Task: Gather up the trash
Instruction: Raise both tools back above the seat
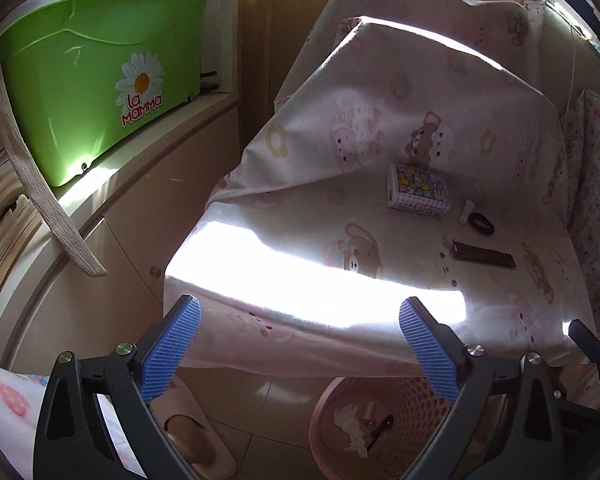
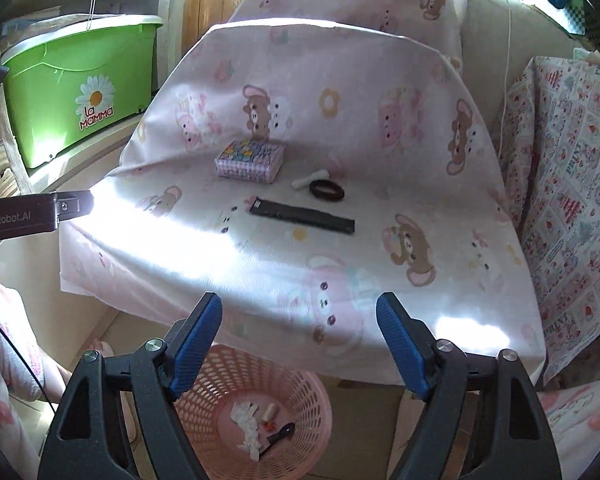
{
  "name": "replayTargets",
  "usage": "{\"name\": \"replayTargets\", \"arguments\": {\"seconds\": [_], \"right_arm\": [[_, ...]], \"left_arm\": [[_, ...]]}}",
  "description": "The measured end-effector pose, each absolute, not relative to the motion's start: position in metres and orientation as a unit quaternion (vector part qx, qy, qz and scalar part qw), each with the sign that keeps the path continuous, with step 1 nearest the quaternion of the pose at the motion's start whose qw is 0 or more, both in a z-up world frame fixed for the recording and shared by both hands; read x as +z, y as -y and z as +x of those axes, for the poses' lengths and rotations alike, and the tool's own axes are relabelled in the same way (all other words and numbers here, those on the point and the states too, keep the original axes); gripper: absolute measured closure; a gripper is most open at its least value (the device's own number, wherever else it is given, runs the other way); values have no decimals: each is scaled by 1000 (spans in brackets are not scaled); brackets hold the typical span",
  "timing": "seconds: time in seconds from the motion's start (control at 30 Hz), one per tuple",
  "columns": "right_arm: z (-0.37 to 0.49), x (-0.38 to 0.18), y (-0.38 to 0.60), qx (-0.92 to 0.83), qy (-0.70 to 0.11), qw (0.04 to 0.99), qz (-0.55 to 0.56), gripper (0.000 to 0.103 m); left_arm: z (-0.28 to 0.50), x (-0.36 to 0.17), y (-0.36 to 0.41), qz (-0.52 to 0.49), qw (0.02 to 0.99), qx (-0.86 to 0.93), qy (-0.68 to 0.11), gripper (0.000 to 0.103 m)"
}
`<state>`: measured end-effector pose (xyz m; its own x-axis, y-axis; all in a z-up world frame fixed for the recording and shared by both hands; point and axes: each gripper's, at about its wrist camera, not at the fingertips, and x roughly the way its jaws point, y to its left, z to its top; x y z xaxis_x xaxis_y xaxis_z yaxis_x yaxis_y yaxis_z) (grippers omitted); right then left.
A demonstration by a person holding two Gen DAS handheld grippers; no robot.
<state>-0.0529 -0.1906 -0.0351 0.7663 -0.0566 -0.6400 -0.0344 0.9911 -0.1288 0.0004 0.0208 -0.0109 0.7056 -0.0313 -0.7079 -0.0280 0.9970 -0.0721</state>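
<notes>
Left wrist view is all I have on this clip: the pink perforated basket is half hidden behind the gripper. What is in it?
Observer: The right wrist view looks straight into the pink perforated plastic basket. On its bottom lie a crumpled white tissue, a small cream-coloured piece and a short black stick-like item.
Operator: Is the right gripper holding anything?
Observer: No. The right gripper is open and empty, hanging above the basket at the table's front edge.
Operator: What remains on the cloth?
Observer: Four things: a long flat black strip, a dark ring-shaped hair band, a small white bone-shaped piece beside it, and a pink checked rectangular box.
</notes>
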Motion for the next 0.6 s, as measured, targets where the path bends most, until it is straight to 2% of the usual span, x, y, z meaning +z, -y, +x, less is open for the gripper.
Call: {"name": "replayTargets", "arguments": {"seconds": [0.3,0.5,0.6], "right_arm": [[-55,-18,202,-23,-315,947,-59,22],[-49,4,214,17,-299,954,-28,22],[-38,17,223,32,-301,953,-24,22]], "left_arm": [[-12,4,-29,-38,945,57,-320,2],[-22,23,-16,15,961,60,-270,1],[-21,30,-7,29,961,41,-271,1]]}}
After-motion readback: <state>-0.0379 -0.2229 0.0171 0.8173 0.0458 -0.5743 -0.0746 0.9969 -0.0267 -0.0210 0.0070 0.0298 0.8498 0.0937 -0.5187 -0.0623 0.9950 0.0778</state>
